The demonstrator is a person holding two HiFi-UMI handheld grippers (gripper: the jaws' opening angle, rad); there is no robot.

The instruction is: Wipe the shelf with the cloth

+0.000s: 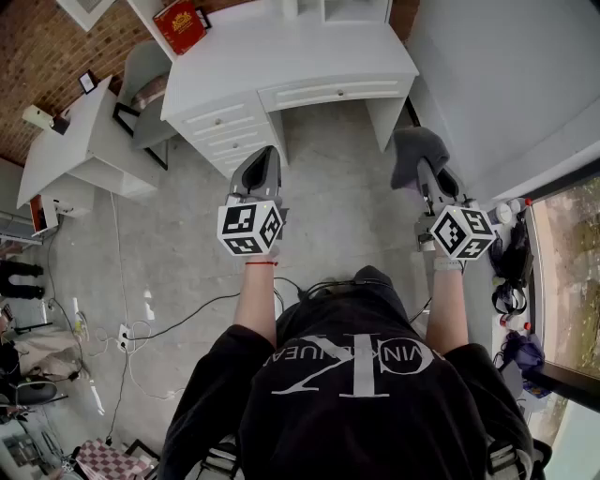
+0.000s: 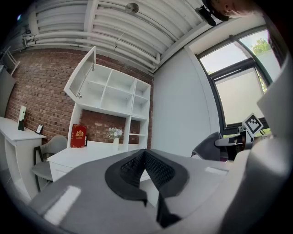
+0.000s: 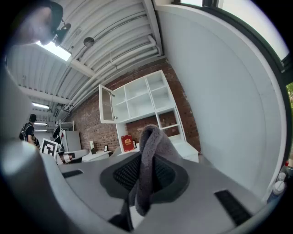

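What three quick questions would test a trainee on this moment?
1. True or false: the grey cloth is clamped in the left gripper.
2. Multiple choice: the red book stands on A) the floor, B) the white desk, C) a chair.
3. Fill in: the left gripper's jaws are ____, with nothing between them.

Key: 1 false, the right gripper holds it; 2 B; 3 shut.
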